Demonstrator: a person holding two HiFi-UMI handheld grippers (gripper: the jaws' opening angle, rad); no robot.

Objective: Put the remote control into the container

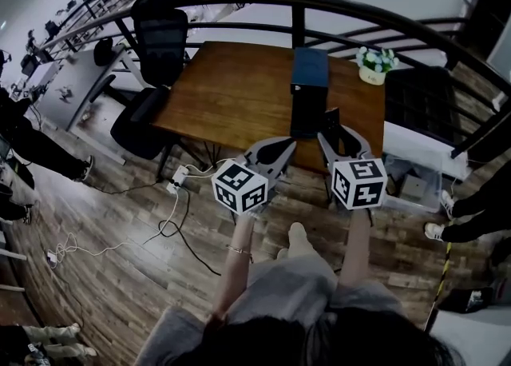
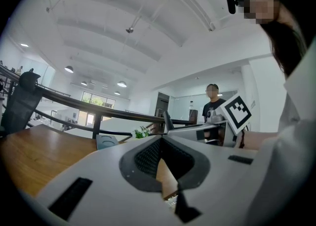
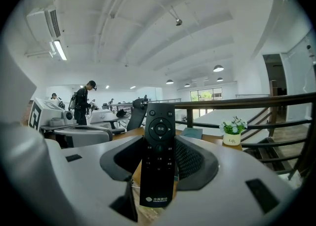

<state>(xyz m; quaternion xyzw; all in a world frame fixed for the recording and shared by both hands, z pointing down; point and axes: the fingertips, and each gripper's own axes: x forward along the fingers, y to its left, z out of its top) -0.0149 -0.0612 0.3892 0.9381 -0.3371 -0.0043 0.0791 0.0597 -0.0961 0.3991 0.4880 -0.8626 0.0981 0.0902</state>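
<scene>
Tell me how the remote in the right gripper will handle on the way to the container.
The remote looks like a stiff plastic slab, so it likely won't flex. The right gripper holds it around its middle, upright, so it may pivot if bumped. Its smooth casing could slip between the fingers.

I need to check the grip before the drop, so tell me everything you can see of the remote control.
The remote control is a slim black bar, plastic-looking, with a round navigation ring near its far end, small buttons below and a white logo at the near end. It lies lengthwise in the right tool, button face toward that tool's camera, gripped at both sides by the pads.
</scene>
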